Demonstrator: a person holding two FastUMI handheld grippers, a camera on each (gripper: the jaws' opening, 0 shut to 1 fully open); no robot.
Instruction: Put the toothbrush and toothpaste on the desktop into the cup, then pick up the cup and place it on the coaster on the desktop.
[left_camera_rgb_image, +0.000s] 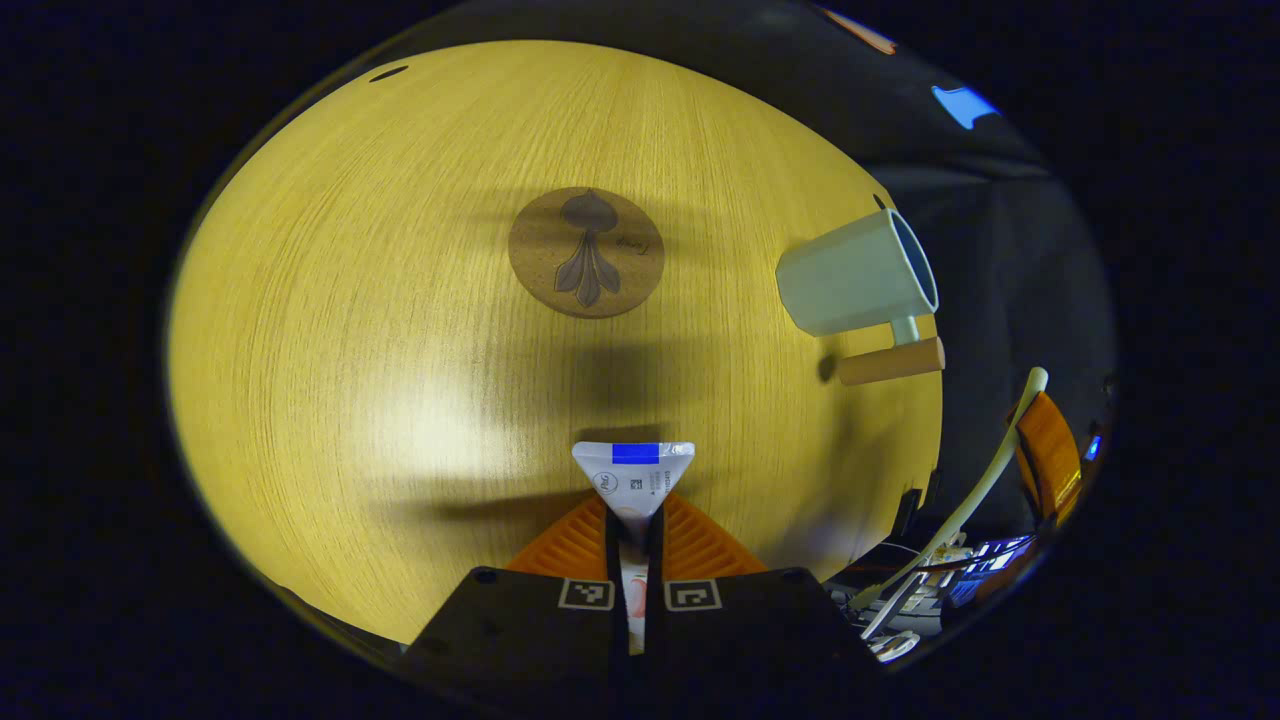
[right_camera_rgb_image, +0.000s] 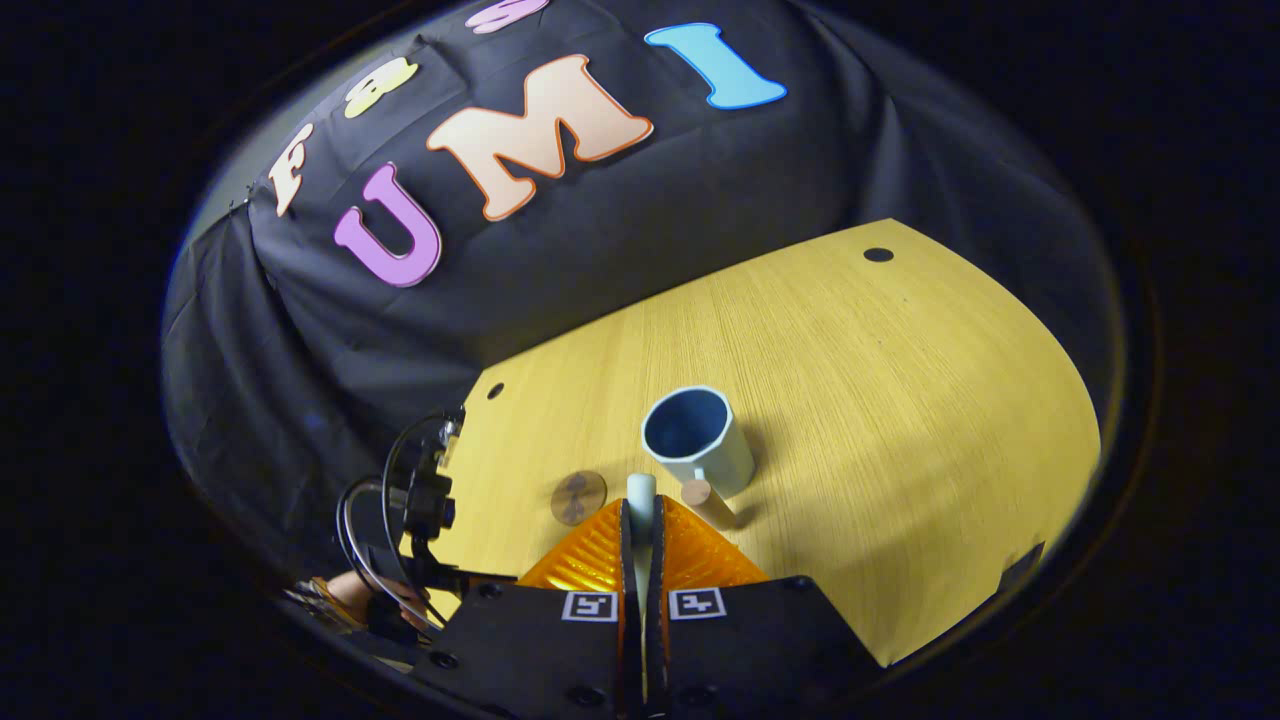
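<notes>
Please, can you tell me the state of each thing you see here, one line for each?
Toothpaste tube: clamped between the left gripper fingers, lifted above the table.
Toothbrush: held in the right gripper, its end sticking out.
Cup: upright on the table, empty.
Coaster: flat on the table, nothing on it.
Wooden table: bears the cup and the coaster.

1. The wooden table (left_camera_rgb_image: 350, 300) has a pale yellow top.
2. A round cork coaster (left_camera_rgb_image: 586, 252) lies flat on it.
3. A light cup (right_camera_rgb_image: 697, 440) with a wooden handle stands upright, apart from the coaster.
</notes>
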